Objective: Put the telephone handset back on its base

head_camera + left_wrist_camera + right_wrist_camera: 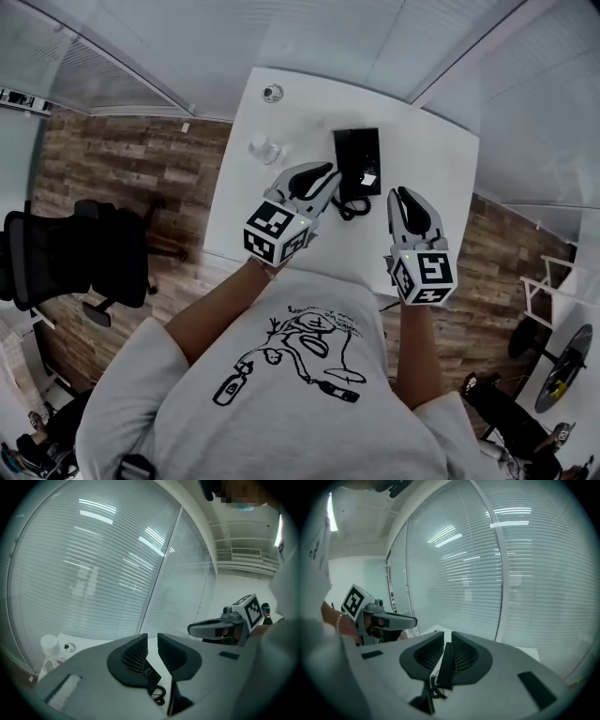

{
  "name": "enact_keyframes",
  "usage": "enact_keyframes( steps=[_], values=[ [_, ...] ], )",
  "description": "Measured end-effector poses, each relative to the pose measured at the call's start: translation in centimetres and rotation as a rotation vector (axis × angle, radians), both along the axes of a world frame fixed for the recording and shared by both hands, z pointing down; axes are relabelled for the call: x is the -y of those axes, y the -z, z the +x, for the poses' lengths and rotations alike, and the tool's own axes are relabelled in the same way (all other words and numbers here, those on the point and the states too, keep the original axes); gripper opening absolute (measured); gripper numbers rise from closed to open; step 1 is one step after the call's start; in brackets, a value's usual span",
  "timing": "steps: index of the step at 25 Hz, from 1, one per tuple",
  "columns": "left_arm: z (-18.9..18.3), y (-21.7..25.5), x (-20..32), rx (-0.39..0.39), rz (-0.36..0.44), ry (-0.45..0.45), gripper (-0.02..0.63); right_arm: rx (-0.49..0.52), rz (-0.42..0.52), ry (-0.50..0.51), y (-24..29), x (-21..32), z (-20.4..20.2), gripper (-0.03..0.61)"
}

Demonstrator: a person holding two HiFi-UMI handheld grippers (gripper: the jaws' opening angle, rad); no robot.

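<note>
The black telephone [356,164] lies flat on the white table [441,178], its coiled cord [351,208] bunched at the near end. I cannot tell the handset apart from the base. My left gripper [330,174] hovers above the phone's left side, its jaws a narrow gap apart with nothing between them. Through that gap I see the phone [151,671] and cord [158,694] below. My right gripper [401,195] hangs to the right of the phone, shut and empty. Its view shows the phone [444,667] far below the jaws [447,637].
A small white bottle [264,148] and a round fitting [272,92] sit on the table's far left part. Glass walls with blinds close the table's far sides. A black office chair [84,253] stands on the wooden floor at the left.
</note>
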State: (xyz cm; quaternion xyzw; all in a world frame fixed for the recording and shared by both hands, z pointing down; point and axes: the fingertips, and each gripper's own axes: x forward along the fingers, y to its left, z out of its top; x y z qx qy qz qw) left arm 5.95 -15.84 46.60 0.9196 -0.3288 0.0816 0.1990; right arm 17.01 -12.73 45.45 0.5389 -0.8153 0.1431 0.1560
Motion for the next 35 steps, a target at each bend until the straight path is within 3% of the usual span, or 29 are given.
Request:
enact_keyframes(
  steps=[5, 17, 25, 35],
  values=[
    [0.4, 4.3, -1.8, 0.007, 0.088, 0.014, 0.066, 0.027, 0.052, 0.017, 4.3, -1.5, 1.0, 0.041],
    [2.2, 12.7, -6.2, -0.048, 0.203, 0.025, 0.066, 0.036, 0.173, 0.068, 13.2, -5.2, 2.0, 0.041],
    [2.9, 15.3, -7.6, -0.08, 0.23, 0.057, 0.066, 0.047, 0.218, 0.091, 16.7, -6.1, 2.2, 0.041],
    [3.8, 15.5, -7.7, -0.074, 0.226, 0.048, 0.066, 0.04, 0.219, 0.092, 16.6, -6.3, 2.8, 0.037]
  ],
)
